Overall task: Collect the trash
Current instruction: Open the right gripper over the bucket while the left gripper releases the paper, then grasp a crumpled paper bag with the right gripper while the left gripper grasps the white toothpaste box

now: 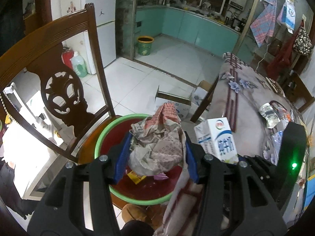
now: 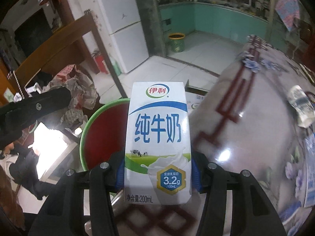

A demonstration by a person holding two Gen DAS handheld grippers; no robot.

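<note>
While the crumpled paper wad (image 1: 157, 143) hangs directly above the green-rimmed basin (image 1: 102, 137), the left claw (image 1: 157, 153) pinches it between its blue pads, so I judge the release needs only a short way downward. The milk carton (image 2: 157, 143) stands upright between the pads of the right claw (image 2: 157, 175), which grips it at the lower part; its long axis points away from the claw. The basin lies to the left of the carton and partly behind it, so this hand has farther to go. The basin sits on a wooden chair (image 1: 59, 45) beside the worktop (image 2: 246, 137), which has a flowered cloth and more wrappers (image 1: 269, 114). Behind is a tiled floor (image 1: 147, 74) and a kitchen with green cabinets (image 1: 196, 27).
</note>
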